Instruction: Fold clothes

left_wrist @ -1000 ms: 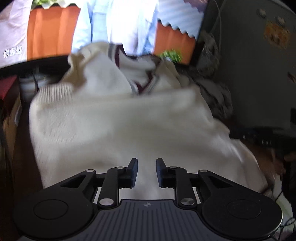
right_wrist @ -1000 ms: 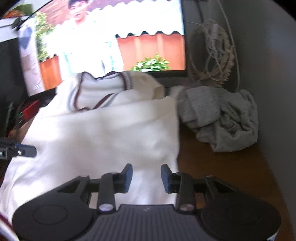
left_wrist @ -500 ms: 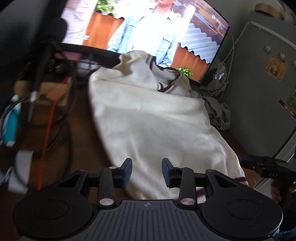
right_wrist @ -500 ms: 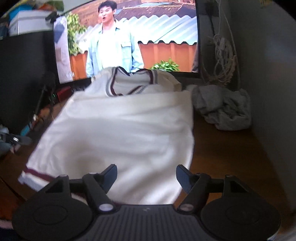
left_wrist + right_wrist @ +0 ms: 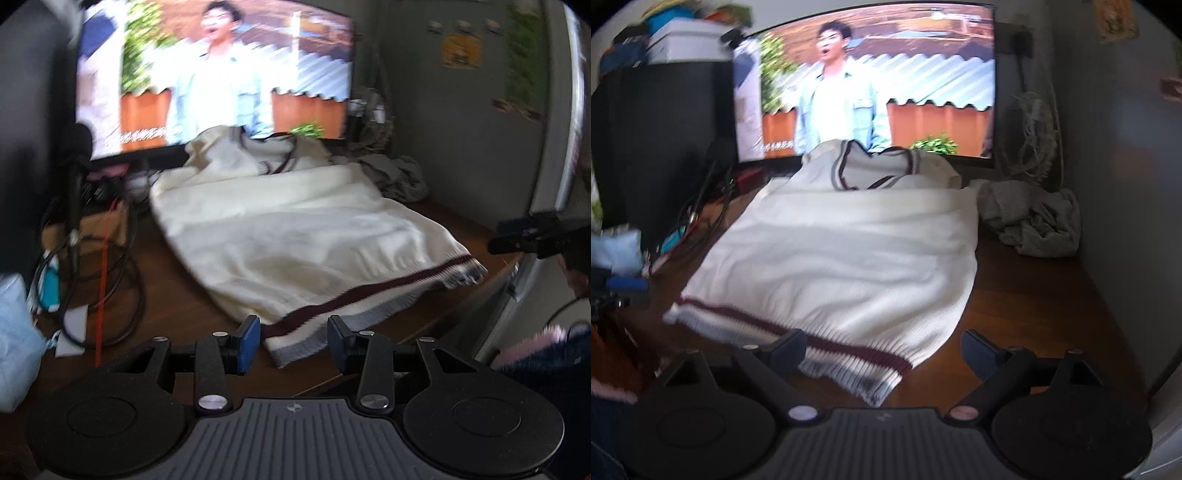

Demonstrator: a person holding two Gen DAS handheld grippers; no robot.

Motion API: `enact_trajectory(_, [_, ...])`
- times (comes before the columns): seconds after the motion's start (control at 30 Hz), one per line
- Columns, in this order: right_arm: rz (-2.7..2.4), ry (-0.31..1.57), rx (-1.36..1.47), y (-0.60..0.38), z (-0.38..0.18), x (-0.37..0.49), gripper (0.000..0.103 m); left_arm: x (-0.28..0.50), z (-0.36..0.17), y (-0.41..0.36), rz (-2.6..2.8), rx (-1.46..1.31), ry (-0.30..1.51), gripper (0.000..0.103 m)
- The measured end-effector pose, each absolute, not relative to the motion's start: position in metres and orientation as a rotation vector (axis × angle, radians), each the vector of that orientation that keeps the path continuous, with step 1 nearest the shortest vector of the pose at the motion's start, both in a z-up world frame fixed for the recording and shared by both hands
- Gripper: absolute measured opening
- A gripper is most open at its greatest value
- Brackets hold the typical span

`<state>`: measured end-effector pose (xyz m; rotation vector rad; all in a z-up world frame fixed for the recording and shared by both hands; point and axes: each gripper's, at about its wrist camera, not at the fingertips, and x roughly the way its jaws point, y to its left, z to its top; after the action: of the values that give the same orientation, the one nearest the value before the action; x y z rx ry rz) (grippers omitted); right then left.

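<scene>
While both my left gripper (image 5: 293, 341) and right gripper (image 5: 882, 352) hang released, the soft, limp cream sweater (image 5: 849, 254) invites grasping at its striped hem (image 5: 827, 345), lower frame.

Both tongs pulled back off sweater (image 5: 849, 266); right tongs (image 5: 882, 349) opened wider.

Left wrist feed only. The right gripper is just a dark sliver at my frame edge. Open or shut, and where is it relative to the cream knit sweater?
Observer: The right gripper is wide open and holds nothing. The striped hem corner of the cream knit sweater lies between its fingers.
Operator: Sweater's right side edge?
Observer: It runs fairly straight, with bare brown table beside it.
Operator: Grey cloth in the way?
Observer: No. The crumpled grey cloth sits at the back right by the sweater's shoulder, far from the hem.
</scene>
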<state>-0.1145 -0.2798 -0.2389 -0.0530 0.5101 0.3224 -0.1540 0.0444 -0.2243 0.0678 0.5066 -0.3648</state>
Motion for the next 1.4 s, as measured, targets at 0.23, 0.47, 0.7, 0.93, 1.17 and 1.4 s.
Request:
enact_trajectory(0.23, [0.349,0.527,-0.088,-0.264,-0.25,-0.122,0.089,-0.142,-0.238,0.0,-0.397,0.296,0.491,0.043])
enact_trajectory(0.47, [0.365,0.542,-0.057,-0.259,-0.248,-0.116,0.089,-0.135,-0.255,-0.026,-0.318,0.589,0.459,0.042])
enact_trajectory(0.7, [0.441,0.486,-0.126,-0.231,-0.243,-0.106,0.089,-0.117,-0.231,-0.001,-0.327,0.319,0.442,0.024])
enact_trajectory(0.93, [0.553,0.4,-0.301,-0.169,-0.253,-0.097,0.089,-0.089,-0.218,0.009,-0.306,0.192,0.409,0.024])
enact_trajectory(1.17, [0.363,0.402,-0.456,-0.134,-0.274,-0.079,0.084,-0.088,-0.22,0.007,-0.306,0.169,0.407,0.024])
enact_trajectory(1.4, [0.095,0.431,-0.352,-0.183,-0.288,-0.079,0.084,-0.109,-0.242,-0.001,-0.212,0.321,0.379,0.036])
